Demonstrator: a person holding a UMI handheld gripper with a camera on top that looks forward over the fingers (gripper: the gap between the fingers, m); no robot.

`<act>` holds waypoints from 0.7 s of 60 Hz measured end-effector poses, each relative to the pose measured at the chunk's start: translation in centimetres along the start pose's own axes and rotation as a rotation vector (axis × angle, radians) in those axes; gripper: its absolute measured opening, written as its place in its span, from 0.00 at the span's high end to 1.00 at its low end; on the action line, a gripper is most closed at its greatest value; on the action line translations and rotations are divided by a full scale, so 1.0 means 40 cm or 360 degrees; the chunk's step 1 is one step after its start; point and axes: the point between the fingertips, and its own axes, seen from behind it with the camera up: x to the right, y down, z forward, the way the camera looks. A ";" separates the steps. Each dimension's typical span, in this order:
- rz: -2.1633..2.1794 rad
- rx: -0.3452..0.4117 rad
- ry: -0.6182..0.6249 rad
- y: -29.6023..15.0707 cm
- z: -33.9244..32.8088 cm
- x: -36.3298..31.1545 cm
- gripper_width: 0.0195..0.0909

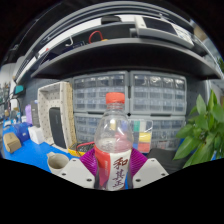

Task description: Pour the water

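The gripper (113,172) has its two white fingers closed against the lower body of a clear plastic bottle (115,140), the magenta pads (92,162) pressing the labelled part from both sides, so the bottle stands upright between them and looks held rather than merely framed. Its red cap (115,99) is on, and whether it holds water cannot be read here. I judge it light to moderate in weight, thin-walled and springy, smooth under the label; a firm hold on the mid-to-lower body suits it, since squeezing hard would dent it. Just beyond the bottle stands a small clear cup (142,132) on the blue desk (30,155), toward its far edge, with a green plant (203,130) off to one side.
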 end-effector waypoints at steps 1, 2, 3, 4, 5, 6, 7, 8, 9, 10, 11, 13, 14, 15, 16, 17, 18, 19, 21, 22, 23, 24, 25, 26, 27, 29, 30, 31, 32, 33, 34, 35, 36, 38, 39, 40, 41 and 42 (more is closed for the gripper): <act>0.0018 0.0000 -0.0005 0.006 0.001 0.003 0.74; 0.0030 0.0002 -0.0011 0.011 0.002 0.003 0.74; 0.0037 0.0004 -0.0016 0.017 0.004 0.004 0.74; 0.0042 0.0005 -0.0019 0.024 0.006 0.004 0.74; 0.0044 0.0005 -0.0022 0.033 0.007 0.004 0.74; 0.0045 0.0002 -0.0023 0.041 0.009 0.005 0.74; 0.0045 0.0000 -0.0022 0.050 0.011 0.005 0.74; 0.0043 0.0000 -0.0021 0.058 0.012 0.005 0.74; 0.0040 0.0003 -0.0013 0.065 0.013 0.002 0.74; 0.0029 -0.0003 -0.0013 0.077 0.011 0.000 0.74; 0.0017 -0.0011 -0.0014 0.089 0.015 0.002 0.74; 0.0001 0.0039 -0.0025 0.087 0.019 -0.001 0.73; -0.0007 0.0053 -0.0029 0.089 0.021 -0.002 0.73; -0.0013 0.0040 -0.0026 0.098 0.021 0.001 0.73; -0.0017 0.0052 -0.0029 0.095 0.020 -0.001 0.73; -0.0025 0.0052 -0.0032 0.096 0.019 -0.001 0.74; -0.0034 0.0053 -0.0024 0.096 0.019 -0.005 0.74; -0.0039 0.0059 -0.0027 0.095 0.016 -0.006 0.74; -0.0053 0.0061 -0.0024 0.093 0.012 -0.003 0.74; -0.0057 0.0061 -0.0022 0.092 0.011 -0.004 0.74; -0.0060 0.0062 -0.0019 0.092 0.010 -0.004 0.74; -0.0064 0.0062 -0.0016 0.092 0.010 -0.004 0.72; -0.0066 0.0062 -0.0014 0.092 0.010 -0.004 0.71; -0.0067 0.0068 -0.0012 0.095 0.014 -0.007 0.67; -0.0070 0.0069 -0.0011 0.093 0.013 -0.009 0.65; -0.0077 0.0071 -0.0008 0.092 0.011 -0.012 0.60; -0.0079 0.0074 -0.0006 0.091 0.011 -0.012 0.59; -0.0081 0.0075 -0.0003 0.090 0.011 -0.013 0.57; -0.0083 0.0076 0.0001 0.090 0.011 -0.013 0.55; -0.0085 0.0075 0.0007 0.090 0.010 -0.013 0.53; -0.0086 0.0071 0.0015 0.092 0.011 -0.011 0.52; -0.0087 0.0060 0.0024 0.095 0.011 -0.008 0.49; -0.0088 0.0049 0.0029 0.099 0.015 -0.003 0.46; -0.0074 0.0013 0.0051 0.109 0.011 0.004 0.36; -0.0065 -0.0002 0.0060 0.114 0.009 0.004 0.34; -0.0055 -0.0014 0.0064 0.118 0.005 0.005 0.32; -0.0046 -0.0024 0.0066 0.122 0.001 0.004 0.27; -0.0038 -0.0031 0.0063 0.125 -0.003 0.002 0.18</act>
